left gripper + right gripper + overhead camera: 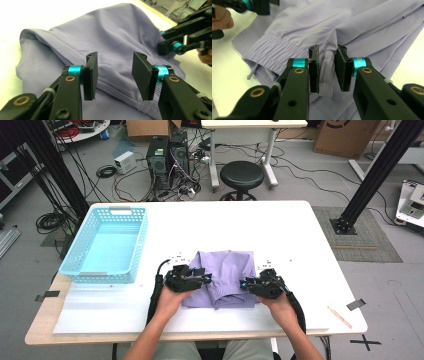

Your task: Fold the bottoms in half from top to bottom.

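Note:
A folded lavender garment [225, 270] with an elastic waistband lies on the white table [285, 230] in front of the person. My left gripper [202, 279] rests at its left edge, jaws open above a fold of the cloth [112, 37], pads clear of it [115, 72]. My right gripper [245, 284] is at the garment's near right corner. In the right gripper view its pads [327, 67] pinch a bunched strip of the gathered waistband [274, 47]. The right gripper [180, 37] also appears across the cloth in the left gripper view.
A light blue plastic basket [110, 211] stands at the table's left side. A wooden stick [340, 316] lies near the front right edge. Beyond the table are a black stool [242, 174], computer towers and floor cables.

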### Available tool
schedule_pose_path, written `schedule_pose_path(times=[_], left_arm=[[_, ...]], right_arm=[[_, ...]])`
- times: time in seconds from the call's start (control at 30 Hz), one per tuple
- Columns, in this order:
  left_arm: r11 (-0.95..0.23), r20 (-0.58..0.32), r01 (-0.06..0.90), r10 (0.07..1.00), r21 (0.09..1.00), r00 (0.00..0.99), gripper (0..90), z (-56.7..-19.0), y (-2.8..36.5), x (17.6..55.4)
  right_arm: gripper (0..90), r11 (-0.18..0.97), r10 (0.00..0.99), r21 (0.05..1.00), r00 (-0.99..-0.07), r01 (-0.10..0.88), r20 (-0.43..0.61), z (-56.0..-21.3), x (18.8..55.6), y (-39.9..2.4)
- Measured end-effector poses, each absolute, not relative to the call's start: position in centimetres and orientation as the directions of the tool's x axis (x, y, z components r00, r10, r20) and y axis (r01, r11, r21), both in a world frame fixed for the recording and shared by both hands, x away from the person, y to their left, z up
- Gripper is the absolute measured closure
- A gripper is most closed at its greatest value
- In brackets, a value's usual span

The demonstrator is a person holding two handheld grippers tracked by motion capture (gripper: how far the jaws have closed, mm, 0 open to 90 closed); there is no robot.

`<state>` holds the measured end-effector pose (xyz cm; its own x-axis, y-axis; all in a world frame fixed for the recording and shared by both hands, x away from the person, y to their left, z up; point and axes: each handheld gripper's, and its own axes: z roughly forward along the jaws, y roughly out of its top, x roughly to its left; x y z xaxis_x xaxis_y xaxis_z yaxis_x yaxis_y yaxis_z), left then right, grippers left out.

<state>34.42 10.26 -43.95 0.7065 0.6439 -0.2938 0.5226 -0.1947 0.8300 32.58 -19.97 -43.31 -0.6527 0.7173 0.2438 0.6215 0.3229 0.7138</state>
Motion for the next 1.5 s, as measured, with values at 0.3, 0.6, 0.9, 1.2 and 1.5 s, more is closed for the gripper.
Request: schedule_pose_path(times=[0.3, 0.6, 0.9, 1.2, 1.5], left_arm=[[-0.269, -0.252, 0.6, 0.725, 0.753, 0.641, 70.8, -44.9, 8.7, 35.9], [-0.249, -0.204, 0.594, 0.781, 0.765, 0.59, 89.2, -44.4, 9.2, 37.2], [-0.188, -0.258, 0.607, 0.781, 0.772, 0.57, 60.7, -44.4, 10.0, 37.0], [-0.266, -0.168, 0.583, 0.794, 0.768, 0.584, 88.3, -45.0, 9.3, 37.6], [-0.184, -0.182, 0.532, 0.807, 0.826, 0.562, 74.7, -44.1, 10.6, 37.4]], right_arm=[[83.0, 0.336, 0.719, 0.707, -0.654, 0.623, 0.234, -43.8, 33.0, -18.8], [81.6, 0.327, 0.721, 0.714, -0.651, 0.62, 0.236, -43.8, 33.1, -18.4], [70.8, 0.314, 0.726, 0.729, -0.649, 0.608, 0.229, -43.4, 32.1, -19.3], [72.8, 0.327, 0.703, 0.728, -0.67, 0.602, 0.238, -43.3, 31.8, -19.7], [63.0, 0.289, 0.792, 0.842, -0.608, 0.456, 0.058, -41.0, 31.1, -21.2]])
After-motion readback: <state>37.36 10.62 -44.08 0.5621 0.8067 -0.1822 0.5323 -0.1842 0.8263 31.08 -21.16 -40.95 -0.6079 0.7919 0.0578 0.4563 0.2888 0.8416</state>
